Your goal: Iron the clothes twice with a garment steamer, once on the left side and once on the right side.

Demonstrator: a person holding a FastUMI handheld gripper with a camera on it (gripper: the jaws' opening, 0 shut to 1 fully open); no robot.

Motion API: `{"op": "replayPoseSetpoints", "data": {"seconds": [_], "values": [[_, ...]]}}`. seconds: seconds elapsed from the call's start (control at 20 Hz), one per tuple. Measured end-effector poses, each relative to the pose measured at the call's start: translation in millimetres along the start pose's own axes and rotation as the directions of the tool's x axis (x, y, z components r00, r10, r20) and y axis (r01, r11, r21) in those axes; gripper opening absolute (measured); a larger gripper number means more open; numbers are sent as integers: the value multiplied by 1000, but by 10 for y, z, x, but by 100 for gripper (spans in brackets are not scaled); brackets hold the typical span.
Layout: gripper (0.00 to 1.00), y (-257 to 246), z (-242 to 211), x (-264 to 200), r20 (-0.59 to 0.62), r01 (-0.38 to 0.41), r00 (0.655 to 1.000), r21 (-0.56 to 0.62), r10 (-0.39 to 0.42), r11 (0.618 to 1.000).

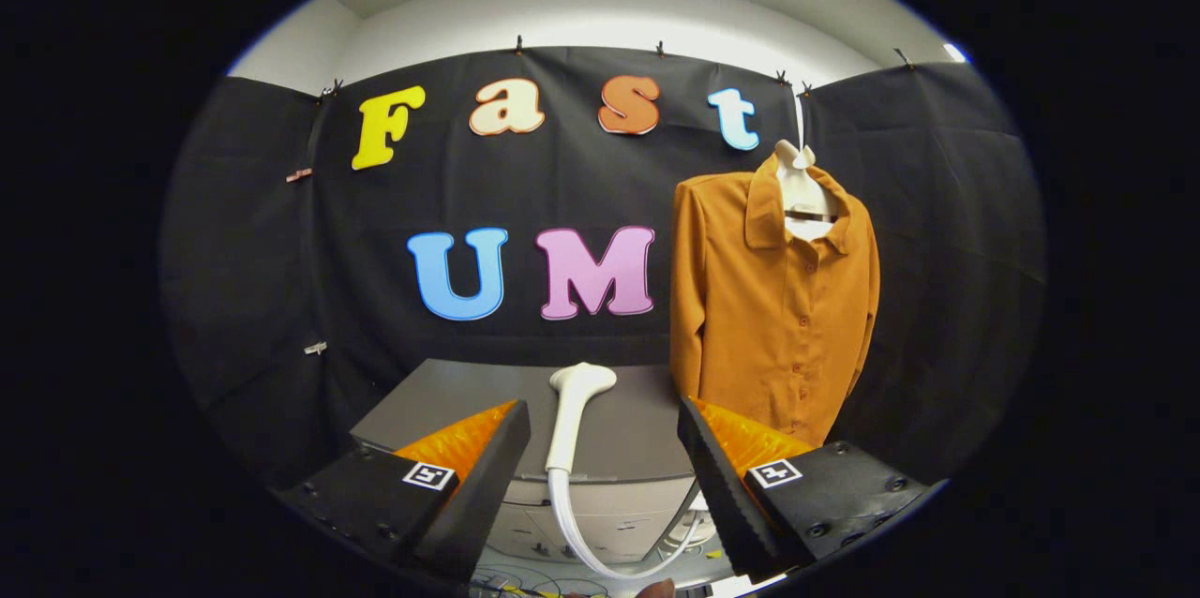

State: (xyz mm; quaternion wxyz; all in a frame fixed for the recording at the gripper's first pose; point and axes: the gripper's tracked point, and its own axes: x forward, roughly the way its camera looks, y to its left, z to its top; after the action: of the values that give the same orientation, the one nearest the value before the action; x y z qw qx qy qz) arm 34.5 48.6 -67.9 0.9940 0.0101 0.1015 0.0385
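Your gripper (605, 448) has its jaws spread wide and holds nothing. Between them, a little ahead, the steamer head (574, 411) lies on the grey tabletop (450, 401), its wider end pointing away from you toward the wall. Its hose (600, 556) runs off the near edge of the tabletop and loops down below the jaws. You cannot tell whether anything touches the steamer head besides the tabletop.

The orange shirt (773, 317) hangs on a hanger (802, 190) just beyond and above your right jaw, buttoned front facing you, its hem reaching down behind that jaw. The tabletop left of the steamer head is bare, and the shirt's left sleeve hangs at the tabletop's right edge. Black cloth (937, 251) lines the booth behind everything, with a pale ceiling (600, 7) above it.
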Motion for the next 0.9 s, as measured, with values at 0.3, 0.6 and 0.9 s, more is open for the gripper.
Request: {"op": "replayPoseSetpoints", "data": {"seconds": [0.3, 0.6, 0.9], "values": [[98, 299, -615, 495, -167, -33, 985, -12, 30, 999], [98, 467, -1299, 1192, -354, -24, 935, -39, 9, 999], [98, 518, -1757, 1648, -479, 19, 877, -44, -38, 999]]}}
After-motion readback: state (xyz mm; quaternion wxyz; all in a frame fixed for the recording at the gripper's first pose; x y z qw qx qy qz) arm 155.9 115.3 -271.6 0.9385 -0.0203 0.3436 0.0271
